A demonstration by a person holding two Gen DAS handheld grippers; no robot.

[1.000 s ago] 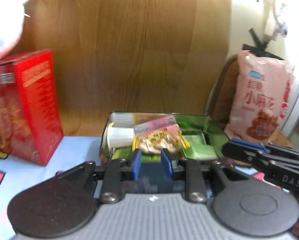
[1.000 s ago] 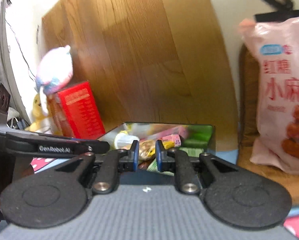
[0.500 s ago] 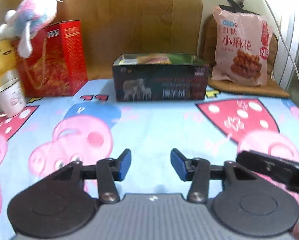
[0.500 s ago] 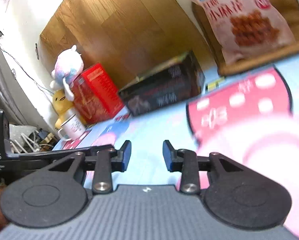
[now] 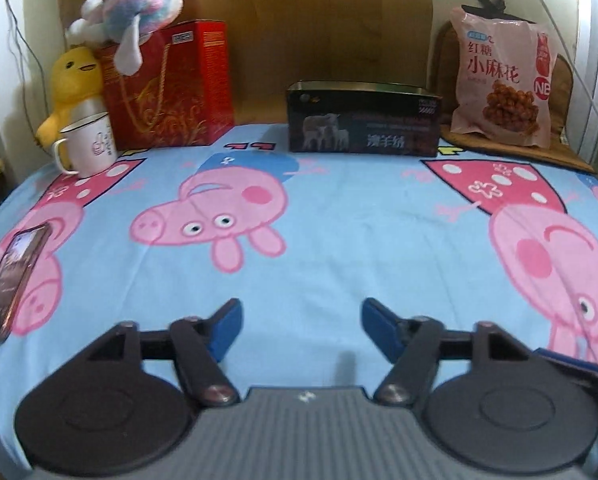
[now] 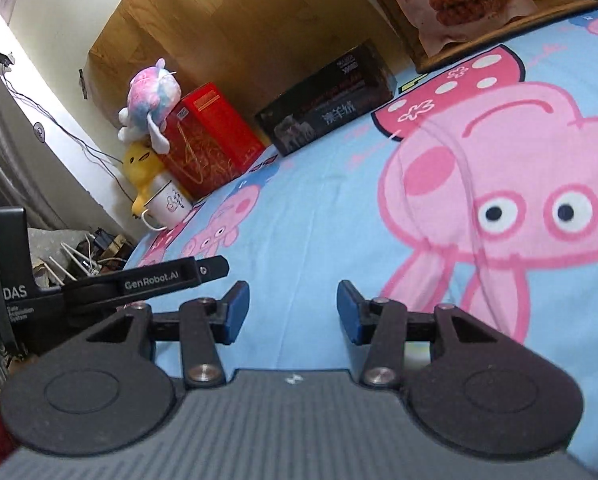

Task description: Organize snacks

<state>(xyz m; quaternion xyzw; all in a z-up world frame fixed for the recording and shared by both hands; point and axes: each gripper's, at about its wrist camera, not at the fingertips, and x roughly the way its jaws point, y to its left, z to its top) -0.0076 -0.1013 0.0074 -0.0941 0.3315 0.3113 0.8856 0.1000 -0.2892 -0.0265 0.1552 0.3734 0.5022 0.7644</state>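
Left wrist view: my left jaws [image 5: 301,330] opening, empty, over the blue sheet [image 5: 339,240]. Right jaws [image 6: 293,312] opening, empty too. Snack box [image 5: 363,120] at 12 o'clock, snack bag [image 5: 503,84] at 1 o'clock beside it. No loose snacks visible; sorting looks about finished.

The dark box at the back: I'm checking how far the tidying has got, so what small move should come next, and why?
Probably reach the right tool toward the pink snack bag. Both tools are empty with jaws opening; the left tool hovers over bare sheet, and the bag leans outside the dark box. The box's contents aren't visible.
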